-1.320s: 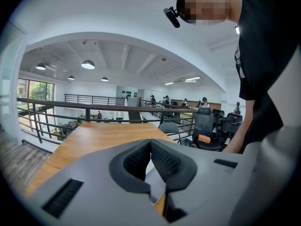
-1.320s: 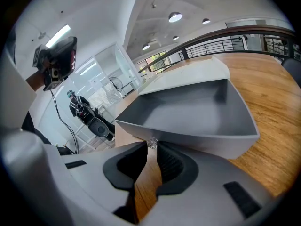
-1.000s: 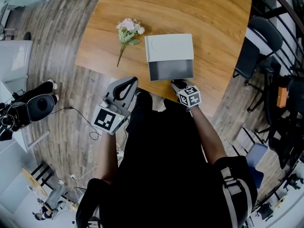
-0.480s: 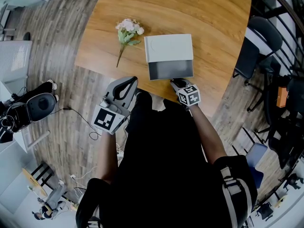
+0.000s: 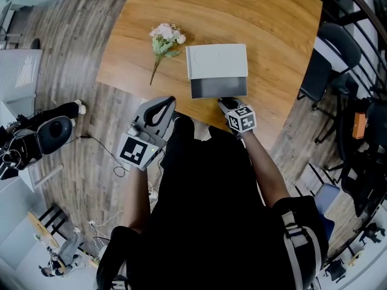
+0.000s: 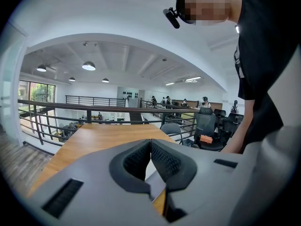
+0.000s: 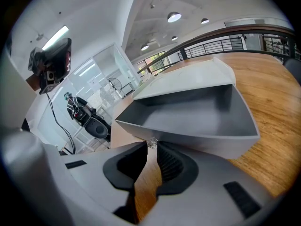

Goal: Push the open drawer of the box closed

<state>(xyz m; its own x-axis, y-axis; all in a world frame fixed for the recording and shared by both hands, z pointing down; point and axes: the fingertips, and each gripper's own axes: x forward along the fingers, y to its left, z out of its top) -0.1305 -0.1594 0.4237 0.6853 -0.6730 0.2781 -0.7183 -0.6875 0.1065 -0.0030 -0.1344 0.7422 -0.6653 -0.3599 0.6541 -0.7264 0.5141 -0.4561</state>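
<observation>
Two grippers shown: right gripper (image 7: pixel 151 147) clamped on small clear knob (image 7: pixel 151 142) of open drawer (image 5: pixel 217 88), box (image 5: pixel 216 61); left gripper (image 6: pixel 150 144) closed, empty, beside table (image 5: pixel 260 17).

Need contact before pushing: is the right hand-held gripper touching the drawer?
Touching. In the right gripper view the right hand-held gripper pinches the small clear knob on the drawer front, its tips against the panel with no gap.

Pale flower sprig (image 5: pixel 165 38) on wooden table (image 5: pixel 254 11); black chair (image 5: pixel 329 59) alongside
</observation>
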